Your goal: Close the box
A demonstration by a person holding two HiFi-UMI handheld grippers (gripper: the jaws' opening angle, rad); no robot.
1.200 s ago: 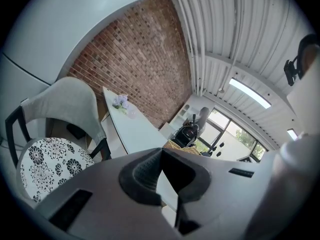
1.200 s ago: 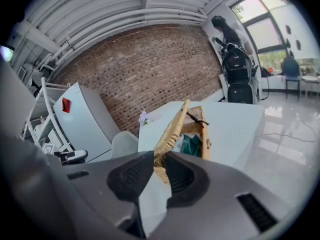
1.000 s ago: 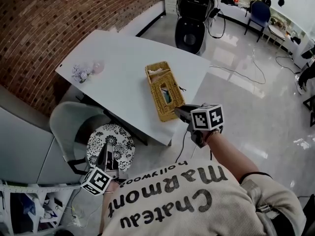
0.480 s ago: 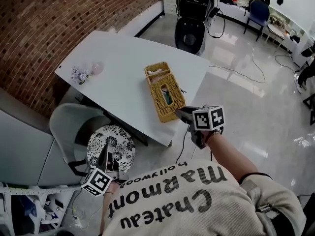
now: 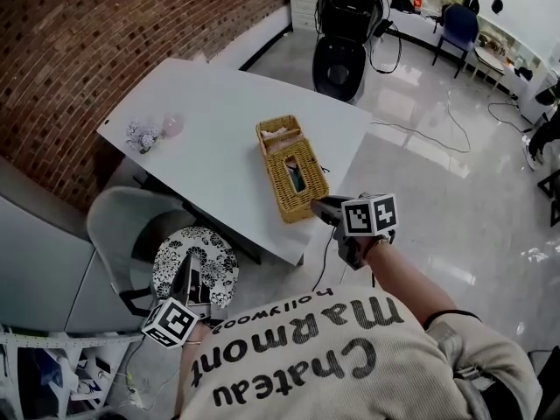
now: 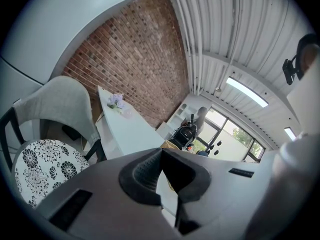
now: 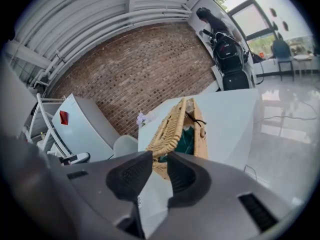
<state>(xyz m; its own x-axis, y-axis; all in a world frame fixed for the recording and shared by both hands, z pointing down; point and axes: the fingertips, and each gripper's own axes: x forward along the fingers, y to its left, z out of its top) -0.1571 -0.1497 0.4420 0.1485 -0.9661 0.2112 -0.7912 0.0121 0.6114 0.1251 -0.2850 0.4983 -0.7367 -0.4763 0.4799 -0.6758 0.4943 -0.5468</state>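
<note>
A wicker box (image 5: 291, 170) lies on the white table (image 5: 219, 112) near its front edge. In the right gripper view the box (image 7: 175, 129) has its lid tilted up on the left, with something dark green inside. My right gripper (image 5: 317, 205) hovers just off the box's near end. Its jaws (image 7: 160, 156) stand a little apart with nothing between them. My left gripper (image 5: 187, 268) hangs low at the left over a chair, far from the box. In its own view the left gripper (image 6: 161, 151) has its tips touching and holds nothing.
A grey chair with a flower-patterned cushion (image 5: 196, 265) stands at the table's near side. A small bunch of flowers (image 5: 140, 134) lies at the table's left corner. A black bag (image 5: 343, 38) and cables sit on the glossy floor beyond. A brick wall runs along the left.
The right gripper's jaws stand slightly wider apart than before, and the box looks a bit larger in its view. The left gripper has hardly moved.
</note>
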